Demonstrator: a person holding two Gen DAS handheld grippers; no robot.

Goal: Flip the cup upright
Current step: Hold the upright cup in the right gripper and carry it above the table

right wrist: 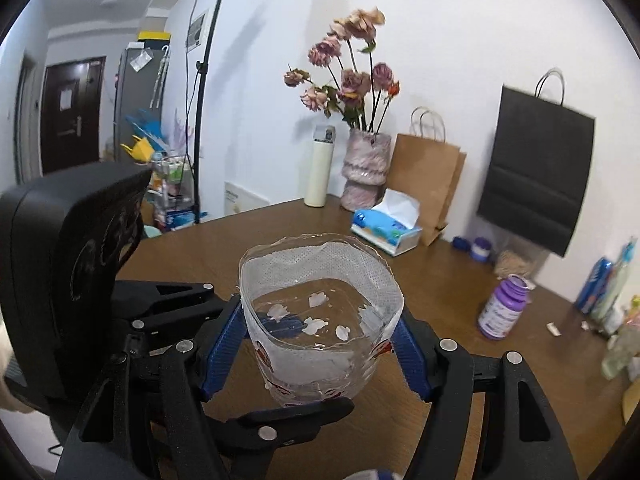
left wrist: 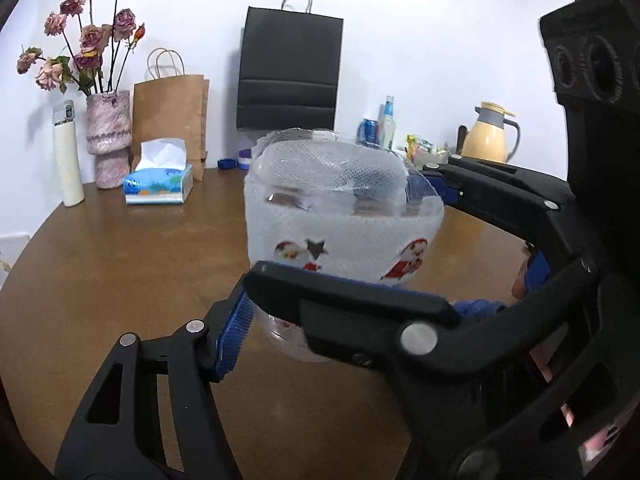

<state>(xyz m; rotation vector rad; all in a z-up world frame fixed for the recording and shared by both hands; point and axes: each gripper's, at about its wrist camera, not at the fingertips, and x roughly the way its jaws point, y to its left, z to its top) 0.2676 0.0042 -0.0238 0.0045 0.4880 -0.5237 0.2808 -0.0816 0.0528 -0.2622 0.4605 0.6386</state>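
Cup [right wrist: 320, 320], mouth up and hanging above the counter [right wrist: 440, 288] middle, is being pinched by both the right tongs [right wrist: 320, 354] and left tongs [left wrist: 340, 236], so squeezing harder risks crumpling its thin walls.

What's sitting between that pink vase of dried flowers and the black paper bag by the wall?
In the right wrist view, a brown paper bag stands between the pink vase and the black paper bag, with a tissue box lying just in front of it.

Cup [right wrist: 320, 320]: clear glossy plastic, white mesh cloth wrap. Table [left wrist: 120, 272]: smooth brown wood. Bag [left wrist: 172, 120]: matt kraft paper.
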